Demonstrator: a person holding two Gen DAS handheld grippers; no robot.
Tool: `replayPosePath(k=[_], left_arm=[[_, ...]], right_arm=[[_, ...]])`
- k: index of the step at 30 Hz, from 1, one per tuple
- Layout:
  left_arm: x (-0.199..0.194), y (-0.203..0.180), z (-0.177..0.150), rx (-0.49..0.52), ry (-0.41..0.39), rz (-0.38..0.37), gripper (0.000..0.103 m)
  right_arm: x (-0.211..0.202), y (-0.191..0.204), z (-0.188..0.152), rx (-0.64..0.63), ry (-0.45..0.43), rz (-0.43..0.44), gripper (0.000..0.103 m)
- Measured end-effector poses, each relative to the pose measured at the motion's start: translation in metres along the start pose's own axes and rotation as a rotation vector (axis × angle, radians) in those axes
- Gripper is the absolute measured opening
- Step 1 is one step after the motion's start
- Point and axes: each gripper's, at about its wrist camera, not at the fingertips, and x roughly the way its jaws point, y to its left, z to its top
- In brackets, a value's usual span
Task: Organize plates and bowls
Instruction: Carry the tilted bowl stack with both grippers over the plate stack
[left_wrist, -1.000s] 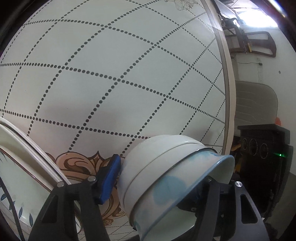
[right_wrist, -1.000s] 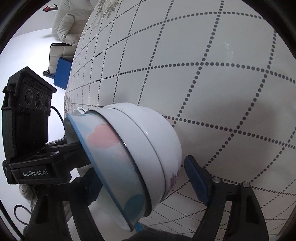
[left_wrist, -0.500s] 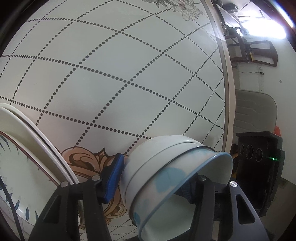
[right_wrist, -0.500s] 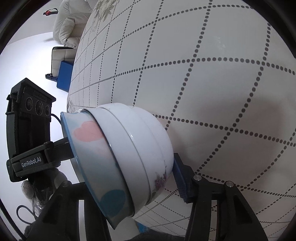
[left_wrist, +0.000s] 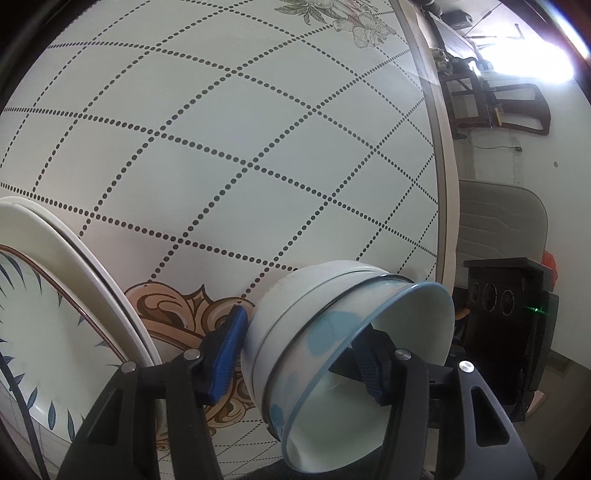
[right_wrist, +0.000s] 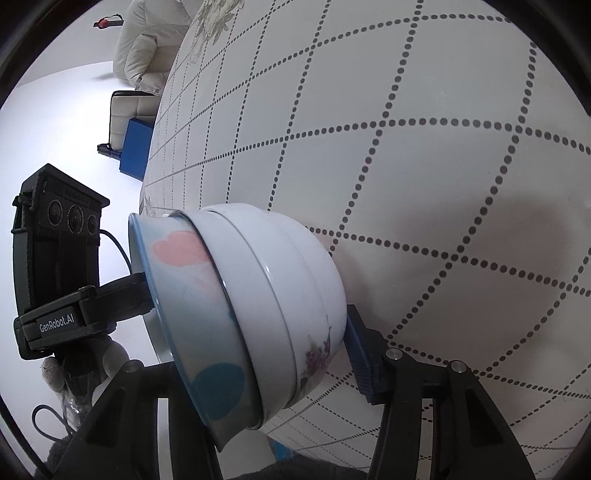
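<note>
We note a dotted-grid counter (left_wrist: 229, 155) beneath both tools. The left tool (left_wrist: 306, 354) and right tool (right_wrist: 258, 354) each clamp the nested bowl stack (left_wrist: 332, 339), one finger inside the rim, one outside. Plates (left_wrist: 55, 325) lie just left of the left tool. Glazed ceramic: we judge it slippery, fragile, fairly heavy; hold at the rim.

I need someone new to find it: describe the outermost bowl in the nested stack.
On the dotted-grid tablecloth, a tilted bowl stack sits between both hand-held grippers. The outermost bowl is the one whose open mouth shows. Unlike the white bowls nested against it, it has a blue rim with pink and teal patches.
</note>
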Motion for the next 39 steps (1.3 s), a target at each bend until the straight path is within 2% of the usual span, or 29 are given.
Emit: replayPosePath(k=[8, 23, 39], left_arm=[[0.009, -0.004, 0.002, 0.016, 0.01, 0.027, 0.052], [0.001, -0.006, -0.005, 0.022, -0.016, 0.048, 0.052], [-0.042, 0.001, -0.018, 0.016, -0.065, 0.032, 0.052]], right_arm=[[0.003, 0.003, 0.004, -0.007, -0.008, -0.023, 0.054], [0.002, 0.016, 0.004, -0.063, -0.01, -0.039, 0.054], [-0.008, 0.064, 0.001, -0.124, -0.019, -0.043, 0.054]])
